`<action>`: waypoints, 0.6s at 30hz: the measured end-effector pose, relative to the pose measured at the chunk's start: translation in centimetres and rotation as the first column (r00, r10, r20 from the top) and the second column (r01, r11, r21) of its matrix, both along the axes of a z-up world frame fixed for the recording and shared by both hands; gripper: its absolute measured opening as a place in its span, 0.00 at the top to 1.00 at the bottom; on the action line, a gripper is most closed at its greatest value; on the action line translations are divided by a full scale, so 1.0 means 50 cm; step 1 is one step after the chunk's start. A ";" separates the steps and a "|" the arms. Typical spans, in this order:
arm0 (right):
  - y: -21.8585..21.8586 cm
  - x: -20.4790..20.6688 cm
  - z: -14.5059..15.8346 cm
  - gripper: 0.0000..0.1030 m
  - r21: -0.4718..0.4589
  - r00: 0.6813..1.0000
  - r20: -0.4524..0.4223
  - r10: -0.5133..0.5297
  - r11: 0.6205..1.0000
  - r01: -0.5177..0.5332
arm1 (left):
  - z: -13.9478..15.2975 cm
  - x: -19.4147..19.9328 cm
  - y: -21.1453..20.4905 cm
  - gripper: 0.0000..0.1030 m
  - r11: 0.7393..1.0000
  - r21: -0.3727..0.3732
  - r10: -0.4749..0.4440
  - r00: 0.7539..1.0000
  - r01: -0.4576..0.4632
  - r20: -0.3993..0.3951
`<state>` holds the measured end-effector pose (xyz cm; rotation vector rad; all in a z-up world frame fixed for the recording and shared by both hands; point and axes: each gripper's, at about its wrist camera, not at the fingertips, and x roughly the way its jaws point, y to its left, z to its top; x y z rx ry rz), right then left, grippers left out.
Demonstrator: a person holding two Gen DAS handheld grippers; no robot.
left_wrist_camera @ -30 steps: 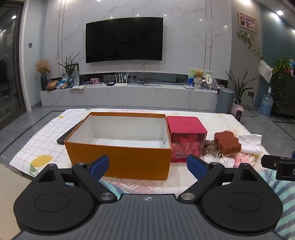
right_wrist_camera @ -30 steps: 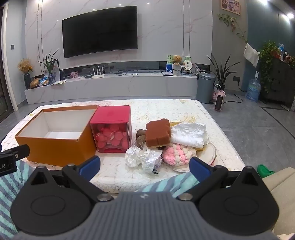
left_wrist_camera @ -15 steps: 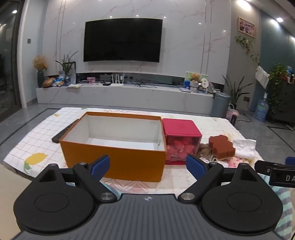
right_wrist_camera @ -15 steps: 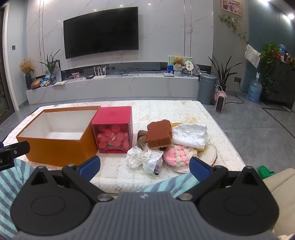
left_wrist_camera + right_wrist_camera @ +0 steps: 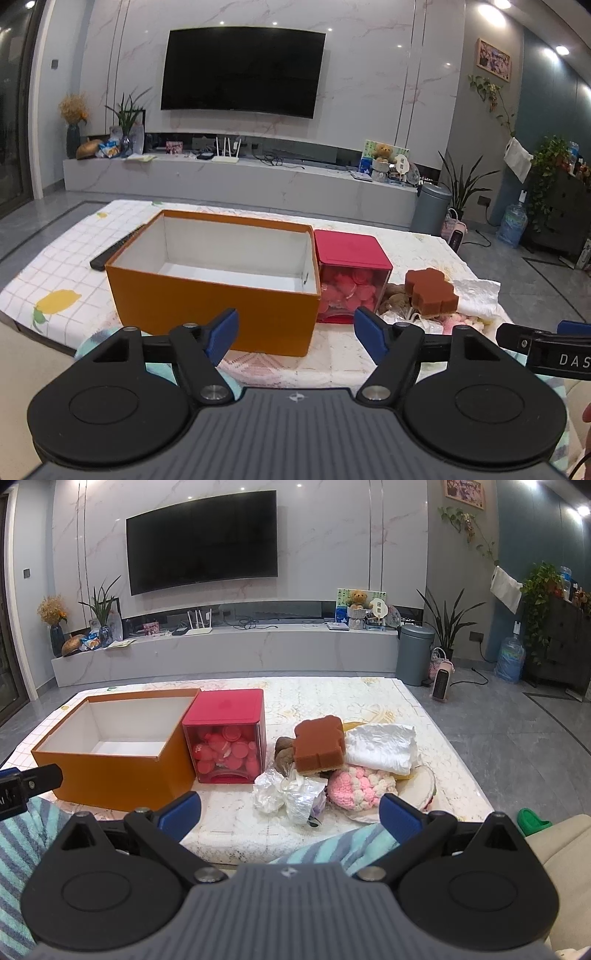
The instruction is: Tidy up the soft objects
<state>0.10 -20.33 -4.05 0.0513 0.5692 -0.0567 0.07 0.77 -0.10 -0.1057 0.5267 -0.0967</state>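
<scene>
Since a second ago I have lifted my left tongs (image 5: 293,334) slightly, so the table (image 5: 332,698) and the empty orange box (image 5: 110,768) sit lower in view, while nothing on it has shifted and sorting has not begun. My right tongs (image 5: 290,814) and the left are both spread wide and hold nothing; the soft pile, brown sponge (image 5: 320,746), white cloth (image 5: 382,747) and pink knit (image 5: 360,786), lies right of the red container (image 5: 229,738), well short of either.

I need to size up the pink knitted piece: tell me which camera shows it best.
The right wrist view: the pink knitted piece lies in plain sight, below the brown sponge. The left wrist view shows only a pink sliver.
</scene>
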 end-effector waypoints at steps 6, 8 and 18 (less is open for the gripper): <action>0.000 -0.001 0.002 0.02 0.000 1.000 -0.004 -0.002 1.000 0.002 | -0.003 0.002 -0.003 0.19 1.000 0.018 -0.006 1.000 0.006 -0.017; -0.001 0.000 0.003 0.02 -0.001 1.000 -0.003 -0.002 1.000 0.002 | -0.003 0.002 -0.003 0.19 1.000 0.022 -0.002 1.000 0.003 -0.018; 0.002 0.001 0.004 0.02 -0.004 1.000 -0.006 0.003 1.000 -0.003 | -0.004 0.003 -0.001 0.19 1.000 0.023 0.004 1.000 -0.003 -0.029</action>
